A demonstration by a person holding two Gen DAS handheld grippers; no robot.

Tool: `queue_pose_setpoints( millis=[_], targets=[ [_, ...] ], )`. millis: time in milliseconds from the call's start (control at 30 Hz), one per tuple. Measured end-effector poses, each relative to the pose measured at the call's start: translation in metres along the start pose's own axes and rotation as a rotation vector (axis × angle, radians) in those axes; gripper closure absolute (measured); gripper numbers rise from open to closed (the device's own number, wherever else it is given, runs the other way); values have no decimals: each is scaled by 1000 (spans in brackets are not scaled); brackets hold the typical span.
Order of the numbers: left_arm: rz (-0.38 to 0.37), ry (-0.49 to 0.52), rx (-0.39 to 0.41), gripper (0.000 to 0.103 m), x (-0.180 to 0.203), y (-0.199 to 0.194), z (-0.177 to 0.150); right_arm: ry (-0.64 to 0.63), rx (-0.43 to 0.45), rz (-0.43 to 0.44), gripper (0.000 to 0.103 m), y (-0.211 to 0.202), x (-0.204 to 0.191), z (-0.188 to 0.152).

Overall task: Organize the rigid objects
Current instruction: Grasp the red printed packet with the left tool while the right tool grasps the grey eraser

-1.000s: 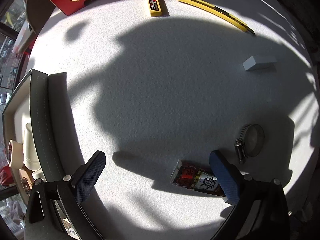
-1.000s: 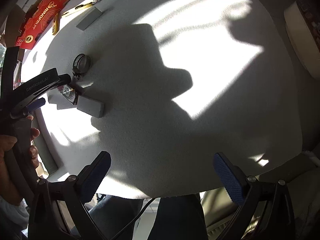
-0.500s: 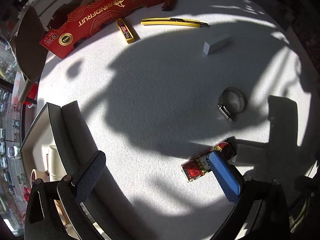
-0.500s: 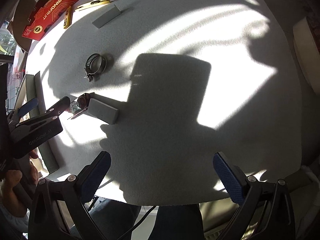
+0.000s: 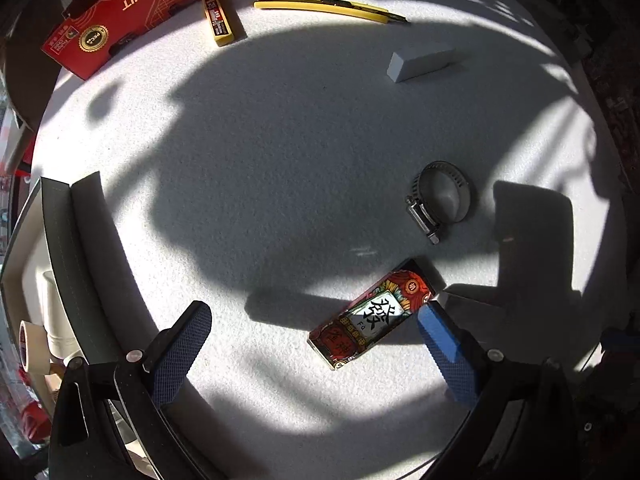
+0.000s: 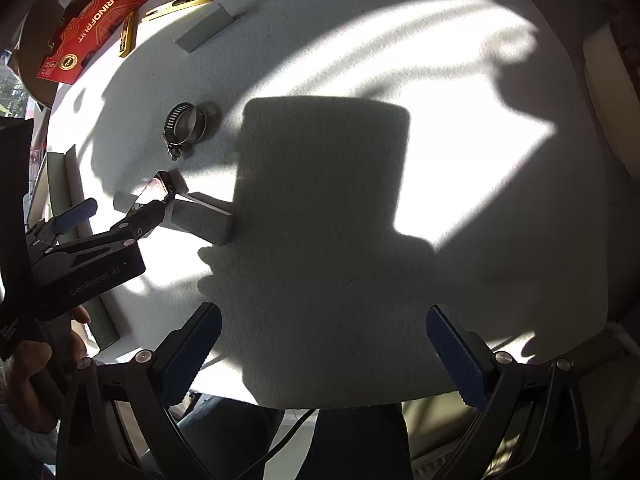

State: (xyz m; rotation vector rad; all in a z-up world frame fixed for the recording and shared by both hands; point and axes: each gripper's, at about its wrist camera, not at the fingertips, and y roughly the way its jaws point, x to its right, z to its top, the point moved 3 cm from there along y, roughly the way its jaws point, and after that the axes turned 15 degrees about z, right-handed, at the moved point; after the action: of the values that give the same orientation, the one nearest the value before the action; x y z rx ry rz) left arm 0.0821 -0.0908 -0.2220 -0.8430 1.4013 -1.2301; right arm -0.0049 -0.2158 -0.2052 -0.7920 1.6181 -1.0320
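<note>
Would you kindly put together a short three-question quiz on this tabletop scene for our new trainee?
1. True or false: the left gripper is shut on the red patterned rectangular tin.
2. Multiple choice: what lies right beside the round metal hose clamp, towards the gripper? A) the long yellow utility knife; B) the red patterned tin; C) the small yellow blade case.
3. Fill in: the right gripper hovers over a bare patch of the white felt table with its jaws ____.

Key: 1. False: its jaws are open, with the tin lying on the table near the right fingertip. 2. B. 3. open.
</note>
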Motion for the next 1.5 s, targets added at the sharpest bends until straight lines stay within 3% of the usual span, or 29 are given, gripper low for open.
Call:
queue_pose_setpoints(
  millis=[133, 233, 333, 500, 633, 767, 833, 900, 1000, 1233, 1367, 1433, 1500],
  targets=[
    [-22, -158, -77, 0, -4, 2, 9, -3, 5, 4, 0, 0, -4, 2],
    [-11, -244, -152, 0, 1, 11, 13, -21, -2, 2, 0, -2, 15, 5],
    [27, -271, -227, 0, 6, 25, 11, -27, -3, -2, 0, -1, 16, 3],
    [-8, -359, -262, 0, -4, 33, 8, -27, 6, 0, 0, 0, 15, 2],
    [-25, -398, -345, 0, -16, 42, 12, -12, 1, 10, 0, -1, 18, 5],
    [-19, -362, -309, 9, -17, 38, 5, -34, 17, 3, 0, -8, 13, 11],
    [-14, -314, -274, 25, -17, 32, 2, -64, 25, -7, 0, -6, 8, 11],
    [-16, -260, -249, 31, -20, 31, 1, -124, 24, -22, 0, -5, -2, 17],
    [-6, -213, -224, 32, -38, 34, 0, -264, 11, -54, 0, 4, -24, 23],
    [-3, -220, -215, 32, -84, 49, -11, -621, -50, -113, 0, 38, -77, 30],
    [-7, -206, -211, 31, -94, 53, -14, -693, -144, -141, 28, 61, -86, 36],
    [-8, -202, -208, 31, -97, 55, -14, -720, -147, -164, 28, 64, -89, 34],
    [-6, -192, -202, 31, -98, 55, -13, -747, -148, -202, 35, 65, -89, 32]
  ],
)
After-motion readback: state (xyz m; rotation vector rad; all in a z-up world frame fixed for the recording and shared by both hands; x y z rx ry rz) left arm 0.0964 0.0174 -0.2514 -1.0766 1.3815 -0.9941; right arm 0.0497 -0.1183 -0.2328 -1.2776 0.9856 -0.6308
